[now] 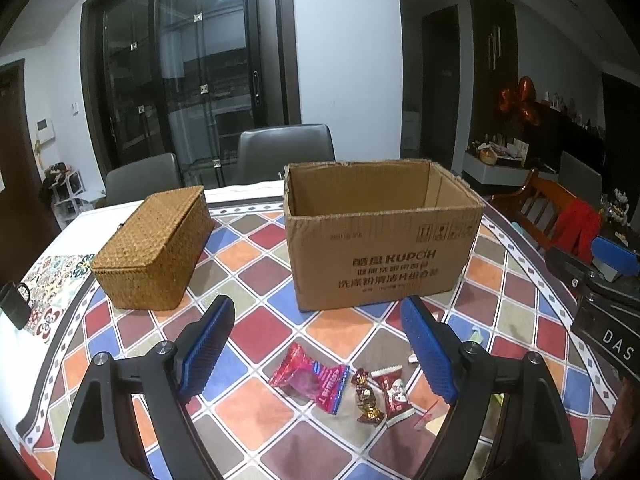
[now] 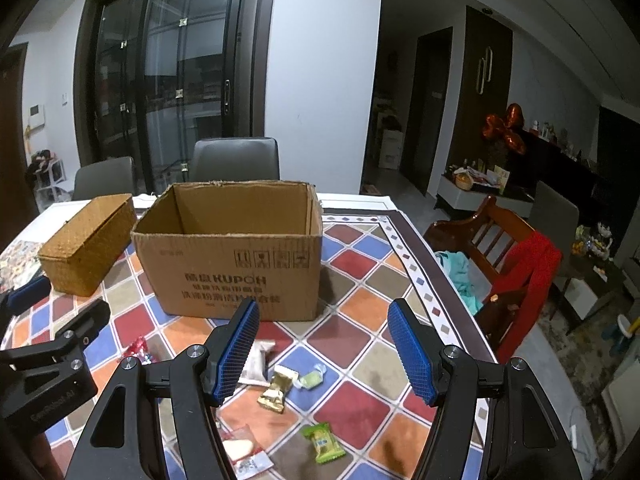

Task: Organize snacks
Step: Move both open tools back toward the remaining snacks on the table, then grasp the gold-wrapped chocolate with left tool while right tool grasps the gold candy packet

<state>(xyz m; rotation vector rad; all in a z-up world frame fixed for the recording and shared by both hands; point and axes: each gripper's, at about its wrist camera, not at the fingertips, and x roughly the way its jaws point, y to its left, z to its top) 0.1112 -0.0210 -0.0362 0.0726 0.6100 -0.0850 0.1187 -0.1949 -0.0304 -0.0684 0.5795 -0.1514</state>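
An open empty cardboard box (image 1: 380,256) (image 2: 236,268) stands mid-table. Left of it sits a closed woven basket (image 1: 154,248) (image 2: 86,244). My left gripper (image 1: 320,348) is open and empty above a pink snack packet (image 1: 310,376) and two small dark red candies (image 1: 380,396). My right gripper (image 2: 324,348) is open and empty above a gold packet (image 2: 276,390), a white packet (image 2: 256,364), a pale green candy (image 2: 312,378), a green packet (image 2: 324,442) and a clear packet (image 2: 244,450).
The table has a colourful checked cloth (image 1: 260,332). A black object (image 1: 14,306) lies at its left edge. Grey chairs (image 1: 286,152) stand behind the table. A wooden chair with red cloth (image 2: 516,268) stands at the right.
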